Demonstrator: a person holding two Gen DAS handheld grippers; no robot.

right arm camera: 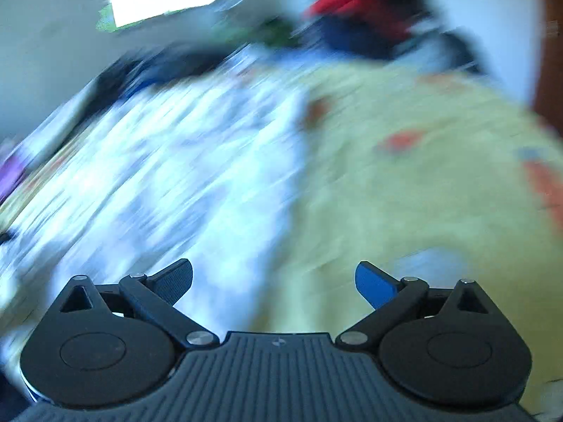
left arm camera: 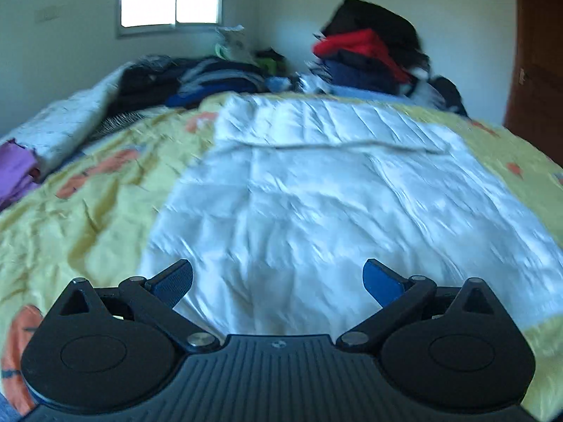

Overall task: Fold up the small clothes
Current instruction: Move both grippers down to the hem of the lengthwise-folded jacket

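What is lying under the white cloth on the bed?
The white cloth lies flat on a yellow bedspread with orange patterns, which shows on both sides of it. Whatever lies under the cloth's middle is covered. Both grippers, left and right, are open above it.
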